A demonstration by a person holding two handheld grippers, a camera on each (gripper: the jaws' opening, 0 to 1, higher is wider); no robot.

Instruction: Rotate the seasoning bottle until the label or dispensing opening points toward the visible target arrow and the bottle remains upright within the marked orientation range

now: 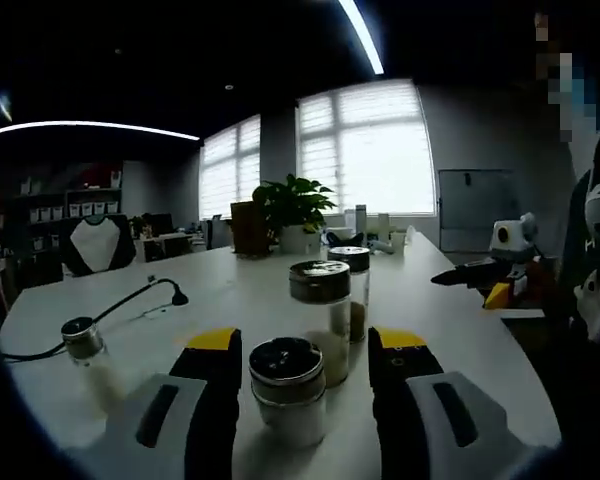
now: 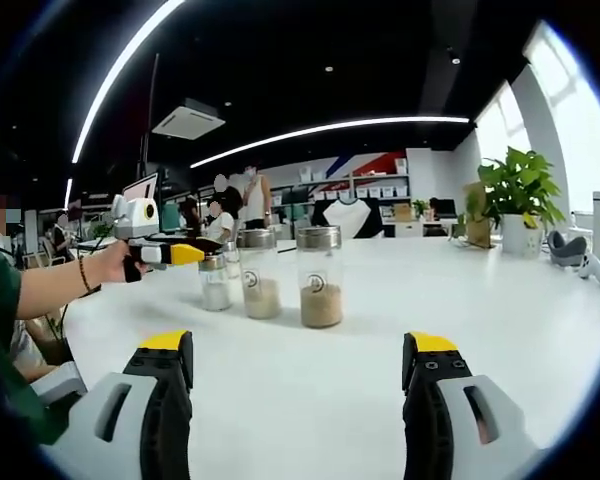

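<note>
Now we see the left gripper point(image 1: 305, 375) with its jaws wide apart around a short seasoning jar point(image 1: 288, 390), not touching it. Two taller jars point(image 1: 321, 320) stand just behind, toward 12 o'clock, on the white table point(image 1: 450, 330). Our right gripper point(image 2: 298, 370) is released too, holding nothing; three jars point(image 2: 319, 276) stand upright well ahead of it.

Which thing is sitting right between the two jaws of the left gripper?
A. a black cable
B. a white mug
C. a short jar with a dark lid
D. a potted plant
C: in the left gripper view the short jar stands on the white table between the open jaws of the left gripper, untouched.
</note>
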